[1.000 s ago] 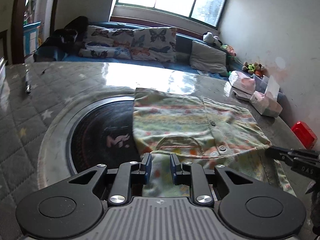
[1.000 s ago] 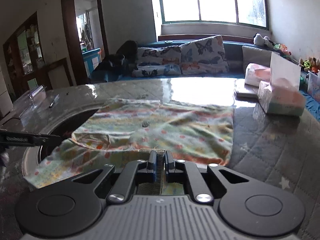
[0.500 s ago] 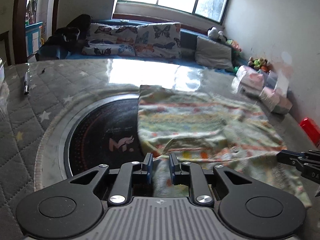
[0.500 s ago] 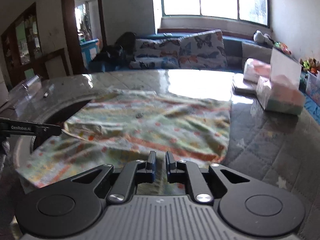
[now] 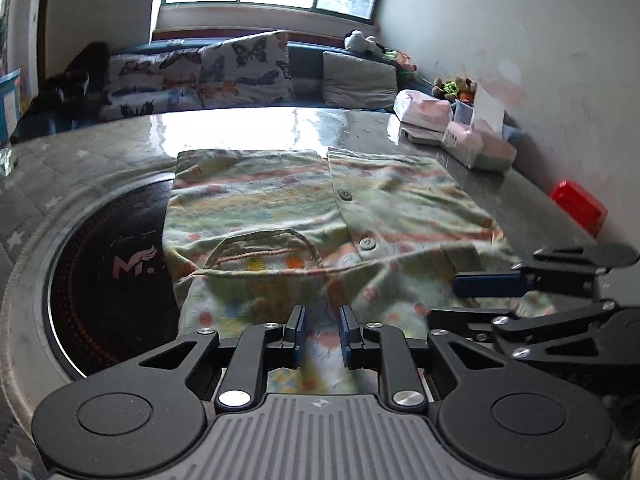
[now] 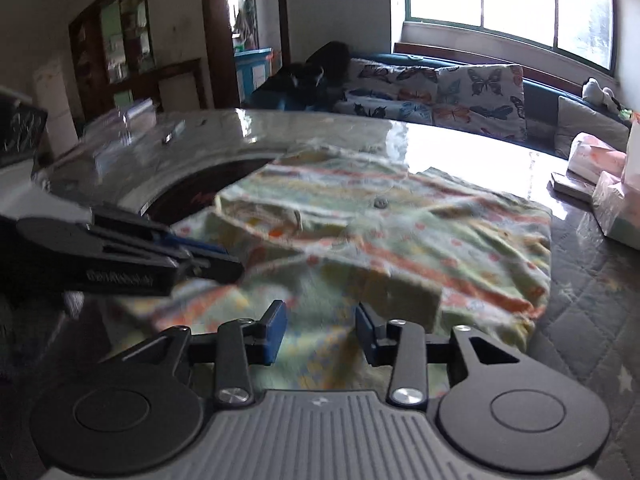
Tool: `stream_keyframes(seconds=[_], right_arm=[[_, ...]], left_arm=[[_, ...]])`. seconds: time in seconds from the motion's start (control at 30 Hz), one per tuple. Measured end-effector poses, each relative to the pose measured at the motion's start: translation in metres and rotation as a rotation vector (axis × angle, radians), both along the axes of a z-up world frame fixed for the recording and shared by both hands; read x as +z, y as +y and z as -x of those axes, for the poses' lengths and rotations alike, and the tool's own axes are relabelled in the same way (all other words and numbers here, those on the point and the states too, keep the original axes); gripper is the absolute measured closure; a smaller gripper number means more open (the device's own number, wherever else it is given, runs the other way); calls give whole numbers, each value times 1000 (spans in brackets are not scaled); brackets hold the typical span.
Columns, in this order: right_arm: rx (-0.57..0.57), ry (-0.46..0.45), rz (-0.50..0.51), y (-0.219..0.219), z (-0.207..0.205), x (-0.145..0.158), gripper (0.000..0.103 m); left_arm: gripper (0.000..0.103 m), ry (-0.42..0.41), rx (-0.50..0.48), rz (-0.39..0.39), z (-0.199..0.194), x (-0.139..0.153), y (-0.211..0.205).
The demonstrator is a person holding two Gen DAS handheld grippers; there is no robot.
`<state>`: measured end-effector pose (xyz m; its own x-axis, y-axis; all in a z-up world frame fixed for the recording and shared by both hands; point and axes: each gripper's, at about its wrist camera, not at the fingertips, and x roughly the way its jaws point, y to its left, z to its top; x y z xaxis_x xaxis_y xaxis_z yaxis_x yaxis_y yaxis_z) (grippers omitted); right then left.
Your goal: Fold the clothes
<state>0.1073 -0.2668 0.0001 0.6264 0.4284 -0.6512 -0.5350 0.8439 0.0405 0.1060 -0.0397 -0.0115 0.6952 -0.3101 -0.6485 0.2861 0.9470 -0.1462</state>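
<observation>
Jaws of the right gripper (image 6: pixel 320 334) have just been opening and stand apart, cloth beneath them unpinched; the left gripper (image 5: pixel 322 336) stays narrowed on the near hem. The shirt (image 5: pixel 320 208) stretches away towards the table's (image 5: pixel 80 152) far edge.

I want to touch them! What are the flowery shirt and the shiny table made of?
The shirt looks like soft, matte woven cotton: it wrinkles and drapes. The table seems covered by glossy clear plastic over quilted fabric: it mirrors the window.
</observation>
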Motion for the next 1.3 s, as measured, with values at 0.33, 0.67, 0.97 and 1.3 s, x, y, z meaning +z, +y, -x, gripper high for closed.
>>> stream_keyframes(seconds=[0.33, 0.67, 0.97, 1.3], right_arm=[[10, -4, 41, -28, 26, 0, 60], [2, -21, 74, -42, 47, 6, 58], [-4, -49, 95, -54, 63, 14, 52], [11, -72, 130, -63, 82, 17, 48]], left_arm=[[76, -27, -10, -30, 31, 3, 12], [64, -9, 15, 21, 66, 29, 24], [61, 194, 2, 87, 77, 21, 8], [80, 294, -31, 197, 81, 18, 3]])
